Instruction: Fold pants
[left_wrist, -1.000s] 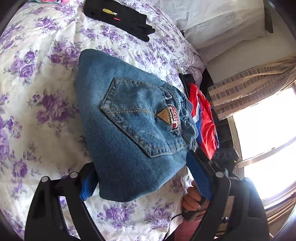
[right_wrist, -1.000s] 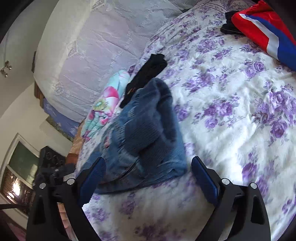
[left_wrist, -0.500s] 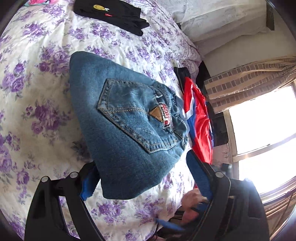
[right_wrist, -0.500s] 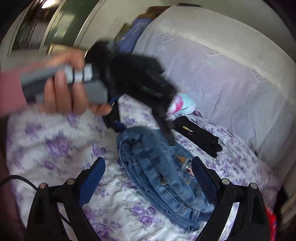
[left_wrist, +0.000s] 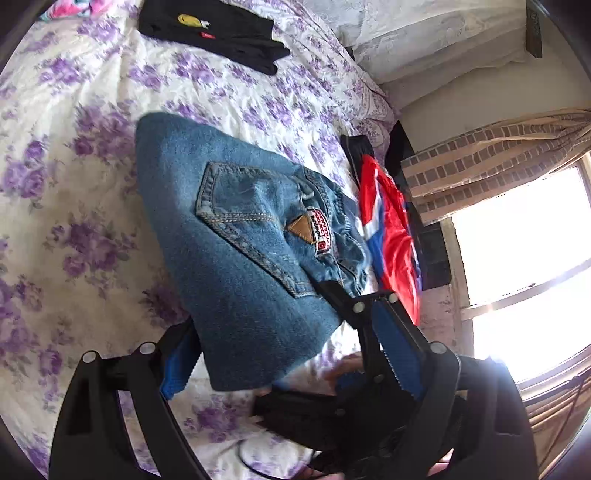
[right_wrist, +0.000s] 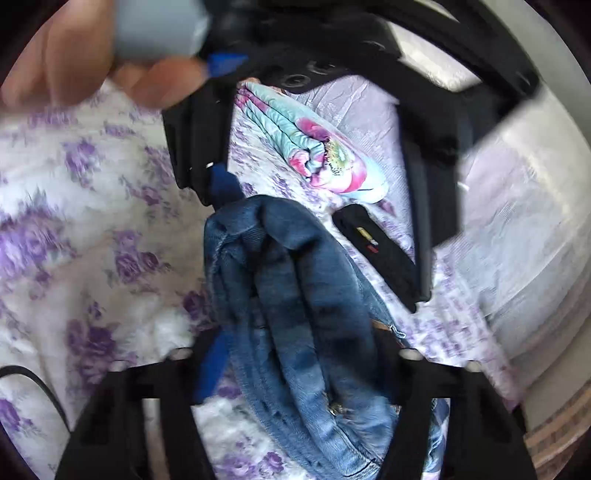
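Folded blue jeans lie on the purple-flowered bedsheet, back pocket up. My left gripper stands open around their near corner; its right pad is clear of the denim. In the right wrist view the jeans show edge-on as a thick stack. My right gripper is closing on that stack, and the denim fills the gap between its fingers. One black finger of the right gripper lies over the jeans' corner in the left wrist view. A hand holds the left gripper's grey handle.
A black garment lies at the far side of the bed, with a folded colourful cloth beside it. A red, white and blue garment sits at the bed's edge near the curtain and bright window. A cable crosses the sheet.
My right gripper rolled onto its side, swung in to the jeans' edge and narrowed its jaws around the stack. The left gripper has hardly moved and stays as wide.
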